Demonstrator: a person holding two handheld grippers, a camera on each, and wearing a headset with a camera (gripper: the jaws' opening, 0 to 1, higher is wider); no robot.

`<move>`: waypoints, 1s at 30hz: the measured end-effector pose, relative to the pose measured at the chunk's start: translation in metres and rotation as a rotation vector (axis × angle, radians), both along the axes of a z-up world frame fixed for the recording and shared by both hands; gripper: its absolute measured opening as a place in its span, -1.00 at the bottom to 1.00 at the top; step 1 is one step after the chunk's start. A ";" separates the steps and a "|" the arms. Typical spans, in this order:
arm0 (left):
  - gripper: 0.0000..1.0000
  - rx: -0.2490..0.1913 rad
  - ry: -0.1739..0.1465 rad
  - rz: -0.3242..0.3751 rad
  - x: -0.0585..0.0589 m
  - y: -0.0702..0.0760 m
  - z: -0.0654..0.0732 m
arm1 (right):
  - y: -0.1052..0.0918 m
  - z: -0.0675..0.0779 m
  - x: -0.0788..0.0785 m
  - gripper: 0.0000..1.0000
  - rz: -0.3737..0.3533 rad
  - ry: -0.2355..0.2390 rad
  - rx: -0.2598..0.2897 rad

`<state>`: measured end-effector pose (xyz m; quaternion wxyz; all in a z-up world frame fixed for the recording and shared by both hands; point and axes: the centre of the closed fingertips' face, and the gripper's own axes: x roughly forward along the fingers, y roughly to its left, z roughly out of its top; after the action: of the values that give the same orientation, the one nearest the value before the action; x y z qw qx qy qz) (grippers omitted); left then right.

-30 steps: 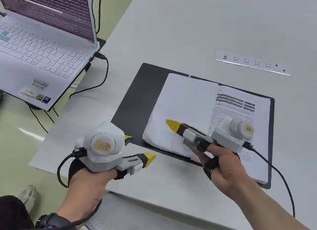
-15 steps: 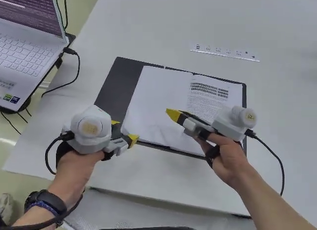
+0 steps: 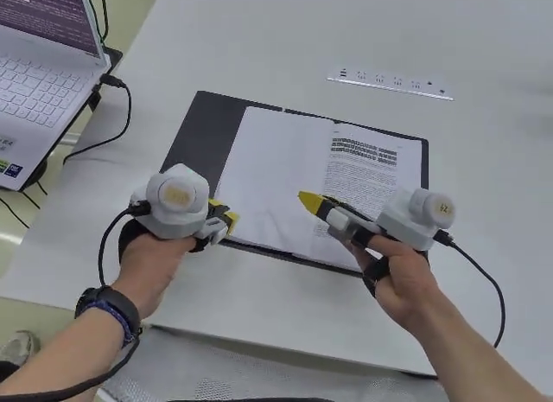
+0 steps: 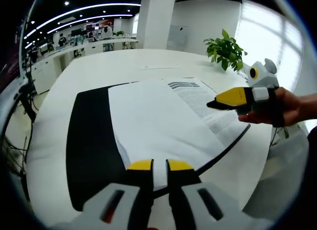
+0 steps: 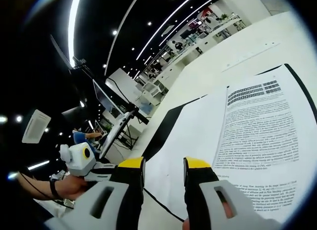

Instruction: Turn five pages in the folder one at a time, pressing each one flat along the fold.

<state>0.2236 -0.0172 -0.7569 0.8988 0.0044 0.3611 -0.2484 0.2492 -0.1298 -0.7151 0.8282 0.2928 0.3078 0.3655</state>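
An open-plan office: long desk rows (image 4: pixel 84 44), ceiling strip lights (image 4: pixel 84 12), a potted plant (image 4: pixel 225 51) and a laptop (image 3: pixel 34 65).

head: down, near | L cam: fwd-right | R cam: fwd-left | shared: folder (image 3: pixel 203 138)

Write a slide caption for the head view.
Left gripper at the near edge, right gripper above the printed page of an open black folder.

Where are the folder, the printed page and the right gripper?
folder (image 3: pixel 200 138): head view, bare black cover left of the pages.
printed page (image 3: pixel 367 173): head view, middle of the text.
right gripper (image 3: pixel 306 199): head view, yellow tips over the pages.
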 end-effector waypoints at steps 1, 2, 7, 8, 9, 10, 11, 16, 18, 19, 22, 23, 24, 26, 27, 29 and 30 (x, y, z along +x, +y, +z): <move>-0.86 -0.005 0.006 0.005 0.001 0.000 -0.003 | 0.001 -0.001 -0.001 -0.43 0.002 0.004 -0.001; -0.88 -0.010 0.012 0.008 0.001 0.000 -0.006 | 0.001 -0.003 -0.002 -0.44 0.005 0.005 -0.006; -0.98 0.001 0.032 0.019 0.000 0.001 -0.020 | 0.004 -0.014 -0.010 -0.48 0.047 0.010 -0.040; -0.99 0.007 0.040 0.018 0.000 0.002 -0.025 | 0.005 -0.015 -0.011 -0.49 0.051 0.011 -0.041; -1.00 0.017 0.051 0.018 -0.002 0.003 -0.029 | 0.005 -0.015 -0.011 -0.49 0.053 0.011 -0.041; -1.00 0.037 0.070 0.018 -0.004 0.005 -0.036 | 0.005 -0.015 -0.011 -0.50 0.053 0.012 -0.041; -1.00 0.035 0.059 0.024 -0.004 0.006 -0.035 | 0.006 -0.015 -0.011 -0.51 0.053 0.012 -0.040; -1.00 0.040 0.036 0.028 -0.005 0.001 -0.028 | 0.004 -0.013 -0.006 -0.57 0.036 0.002 -0.030; -1.00 0.044 0.032 0.028 -0.004 0.005 -0.029 | 0.003 -0.014 -0.004 -0.60 0.025 0.003 -0.020; -1.00 0.044 0.031 0.030 -0.004 0.005 -0.028 | 0.004 -0.015 -0.004 -0.61 0.024 0.003 -0.018; -1.00 0.037 0.030 0.036 -0.004 0.004 -0.027 | 0.007 -0.018 -0.004 -0.63 0.035 0.008 -0.024; -1.00 0.034 0.030 0.038 -0.004 0.004 -0.026 | 0.007 -0.019 -0.003 -0.64 0.041 0.008 -0.028; -1.00 0.033 0.030 0.039 -0.004 0.003 -0.026 | 0.008 -0.019 -0.003 -0.65 0.042 0.007 -0.029; -1.00 0.033 0.030 0.037 -0.005 0.002 -0.025 | 0.007 -0.019 -0.001 -0.70 0.039 0.007 -0.029; -1.00 0.034 0.030 0.037 -0.005 0.002 -0.024 | 0.006 -0.019 0.000 -0.71 0.038 0.006 -0.029; -1.00 0.033 0.030 0.037 -0.006 0.002 -0.024 | 0.004 -0.019 0.003 -0.73 0.032 0.006 -0.030; -1.00 0.032 0.029 0.037 -0.006 0.002 -0.024 | 0.002 -0.020 0.007 -0.74 0.026 0.005 -0.035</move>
<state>0.2177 -0.0152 -0.7806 0.8978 0.0086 0.3782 -0.2256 0.2561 -0.1277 -0.7351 0.8275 0.2753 0.3201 0.3701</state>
